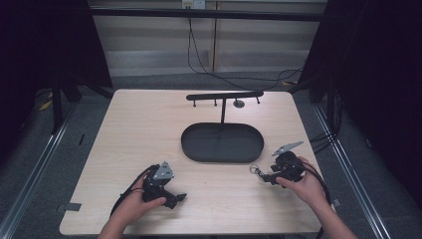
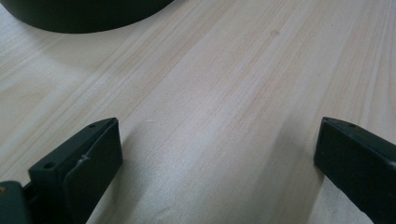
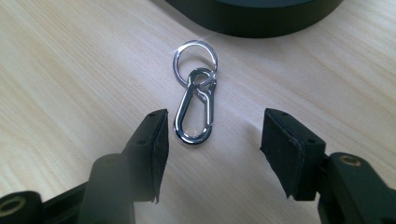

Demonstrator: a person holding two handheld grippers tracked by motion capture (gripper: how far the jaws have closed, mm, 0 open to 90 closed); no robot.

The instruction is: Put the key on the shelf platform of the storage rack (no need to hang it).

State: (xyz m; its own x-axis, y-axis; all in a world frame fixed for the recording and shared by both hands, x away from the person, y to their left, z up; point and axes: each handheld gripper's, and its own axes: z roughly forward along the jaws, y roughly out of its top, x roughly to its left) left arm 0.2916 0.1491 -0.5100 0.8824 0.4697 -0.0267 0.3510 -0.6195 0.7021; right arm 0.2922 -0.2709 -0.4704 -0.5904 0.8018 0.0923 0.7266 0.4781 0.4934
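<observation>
A silver carabiner clip with a key ring (image 3: pixel 195 100) lies flat on the wooden table (image 1: pixel 149 129), just in front of the black oval tray (image 1: pixel 222 143). My right gripper (image 3: pixel 212 142) is open, low over the table, its jaws standing either side of the clip's lower end without touching it. In the high view the clip (image 1: pixel 256 171) sits at the tip of the right gripper (image 1: pixel 263 175). My left gripper (image 1: pixel 176 198) rests near the table's front left, open, with bare wood between its jaws (image 2: pixel 217 154).
A black stand with a horizontal bar and small hooks (image 1: pixel 224 95) rises behind the tray. The tray's edge (image 2: pixel 84 18) shows at the top of the left gripper view. Cables run across the floor behind the table.
</observation>
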